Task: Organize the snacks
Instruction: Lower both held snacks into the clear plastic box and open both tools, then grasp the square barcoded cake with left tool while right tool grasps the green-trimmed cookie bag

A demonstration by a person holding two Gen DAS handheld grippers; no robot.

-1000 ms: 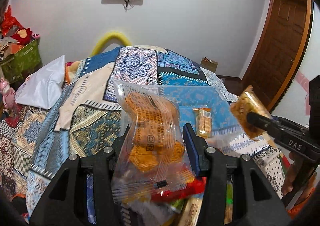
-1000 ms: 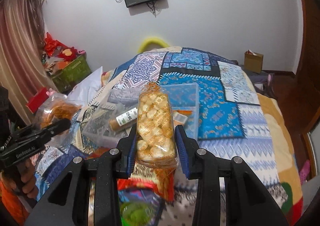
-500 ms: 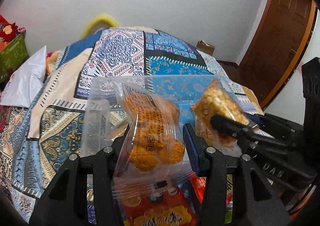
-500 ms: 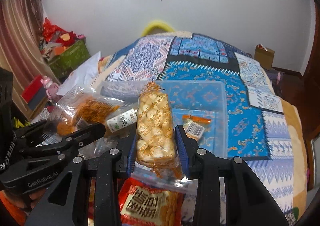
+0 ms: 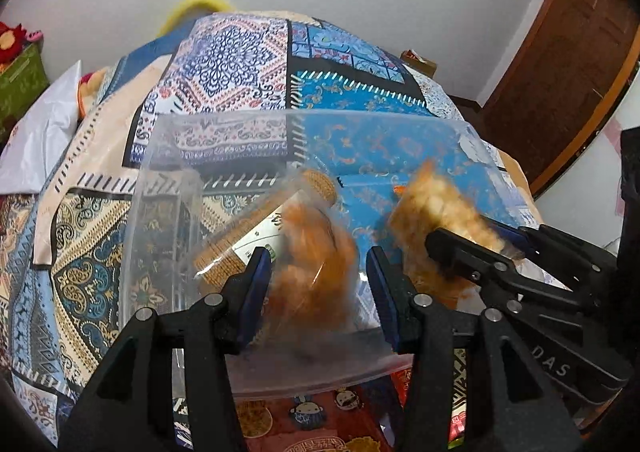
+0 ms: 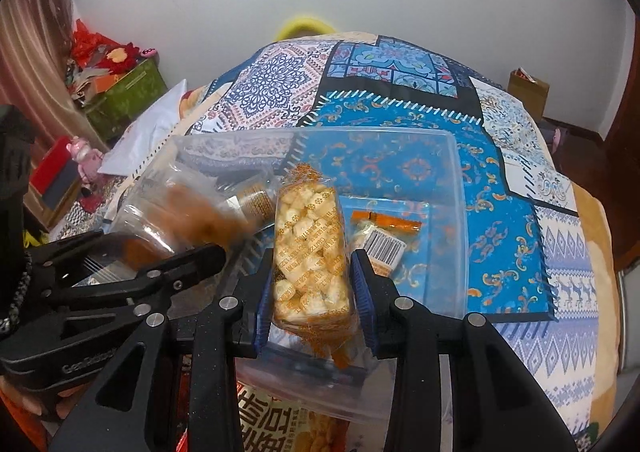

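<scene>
Both tools sit over the clear plastic bin [image 6: 456, 179] on the bed [image 6: 520, 252], near its front edge. The right tool [image 6: 314, 276] is clenched on the pale puffed-snack packet [image 6: 310, 248], held upright above the bin's right half beside the barcoded packet [image 6: 382, 244] on its floor. The left tool [image 5: 318, 280] has just been easing wider; the blurred orange cracker bag [image 5: 316, 272] is between its pads, over the bin's left half by the biscuit roll [image 5: 256, 236]. To finish well, lower each pack inside the walls, then release, keeping the tools apart

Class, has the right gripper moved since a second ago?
Yes. The right gripper, clamped on its puffed snack pack, has come forward and down over the clear plastic bin.
</scene>
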